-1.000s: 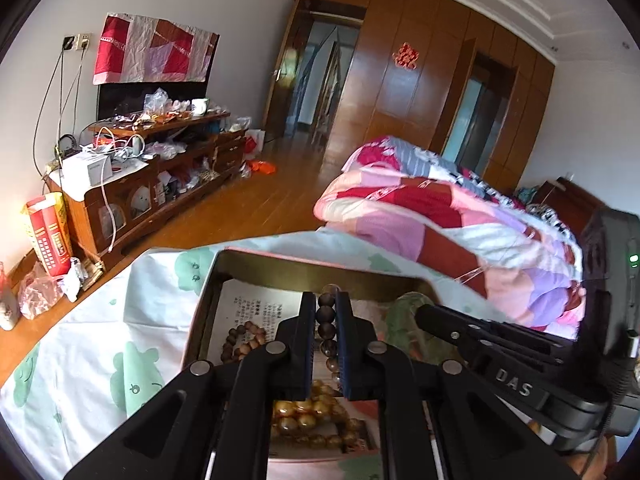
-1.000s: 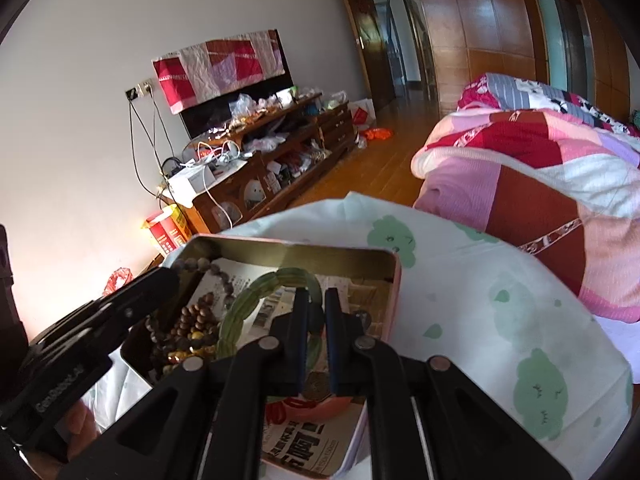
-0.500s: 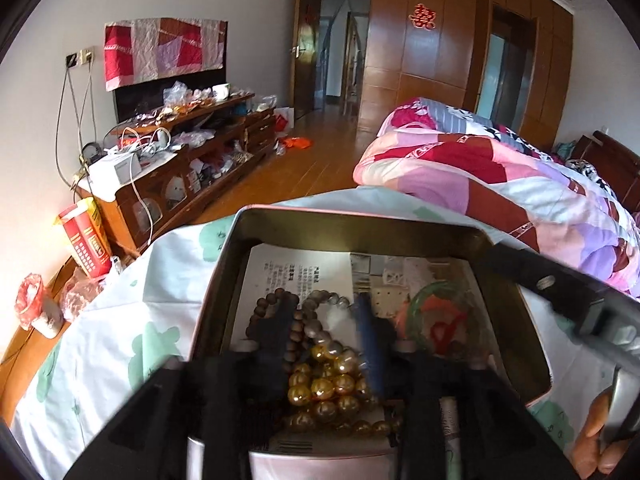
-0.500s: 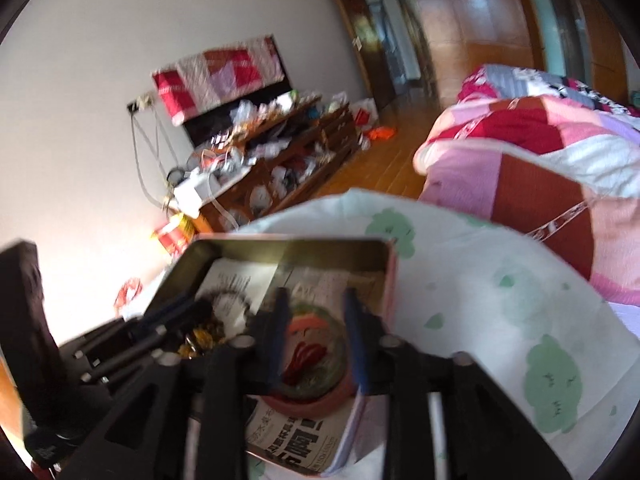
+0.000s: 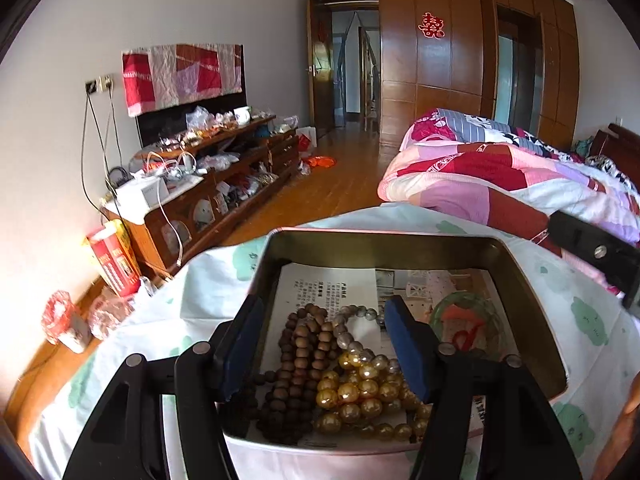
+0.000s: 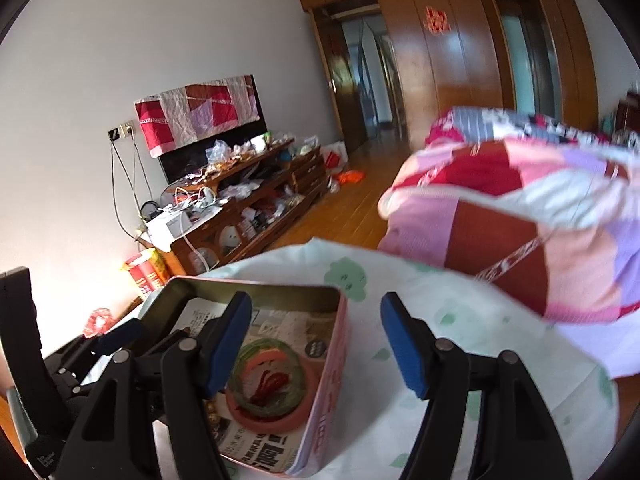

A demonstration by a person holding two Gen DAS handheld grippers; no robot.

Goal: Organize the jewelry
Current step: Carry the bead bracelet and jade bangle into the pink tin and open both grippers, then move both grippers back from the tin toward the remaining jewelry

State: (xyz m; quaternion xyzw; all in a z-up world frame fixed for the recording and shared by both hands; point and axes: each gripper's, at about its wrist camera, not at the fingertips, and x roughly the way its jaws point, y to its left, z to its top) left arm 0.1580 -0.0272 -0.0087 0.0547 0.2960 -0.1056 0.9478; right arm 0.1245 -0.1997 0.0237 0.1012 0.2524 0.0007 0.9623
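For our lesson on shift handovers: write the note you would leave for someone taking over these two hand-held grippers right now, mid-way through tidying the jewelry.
Left gripper: jaws have just been opening, nothing held, poised over the bead bracelets.
Right gripper: jaws also just opened, empty, straddling the tin's right wall.
Things: the metal tin sits on the cloud-print cloth. Inside lie the brown bead bracelet, grey bead bracelet, golden bead bracelet and green bangle, over a red tassel.
Done: all visible jewelry is in the tin.
Left: possibly arranging the pieces; no lid is in view.

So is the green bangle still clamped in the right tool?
No: the green bangle lies flat in the tin, and the right tool, which has just been opening, stands open above it.
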